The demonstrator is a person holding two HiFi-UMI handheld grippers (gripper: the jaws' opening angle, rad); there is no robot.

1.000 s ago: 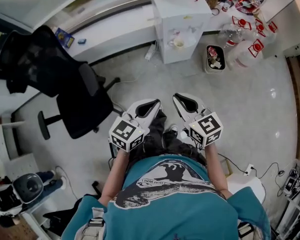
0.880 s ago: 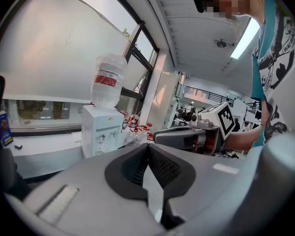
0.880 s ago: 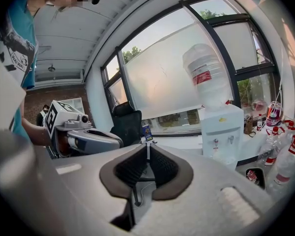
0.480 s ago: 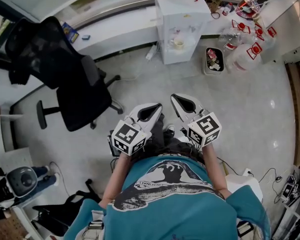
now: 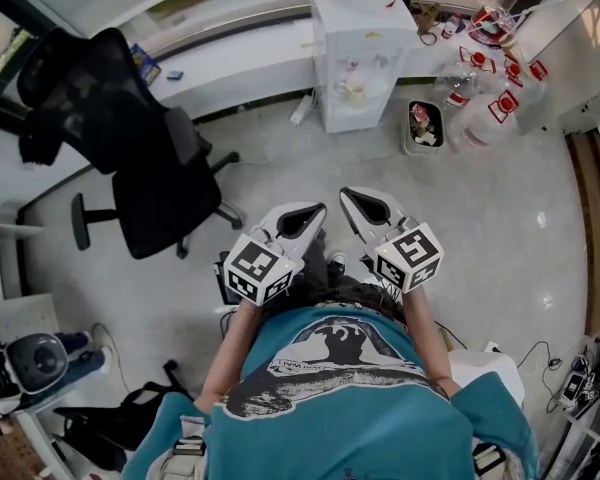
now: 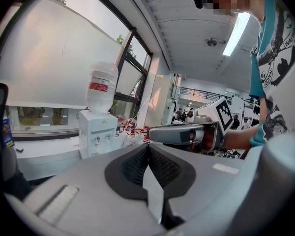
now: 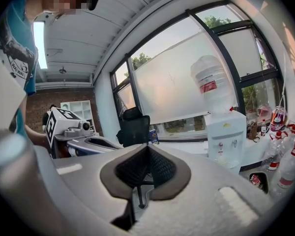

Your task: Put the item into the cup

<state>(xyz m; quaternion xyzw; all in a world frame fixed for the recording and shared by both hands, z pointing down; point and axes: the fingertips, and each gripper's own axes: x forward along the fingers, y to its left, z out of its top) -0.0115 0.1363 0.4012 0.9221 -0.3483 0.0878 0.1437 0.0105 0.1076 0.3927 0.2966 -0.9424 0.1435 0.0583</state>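
Left gripper, right gripper — two, closed

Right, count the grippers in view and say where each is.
2. The left gripper is just left of centre in the head view, the right gripper just right of it, apart; both shut and empty. None seems hidden.

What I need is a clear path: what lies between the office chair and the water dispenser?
In the head view, mostly bare grey floor between office chair and water dispenser, save a small white thing at the dispenser's foot.
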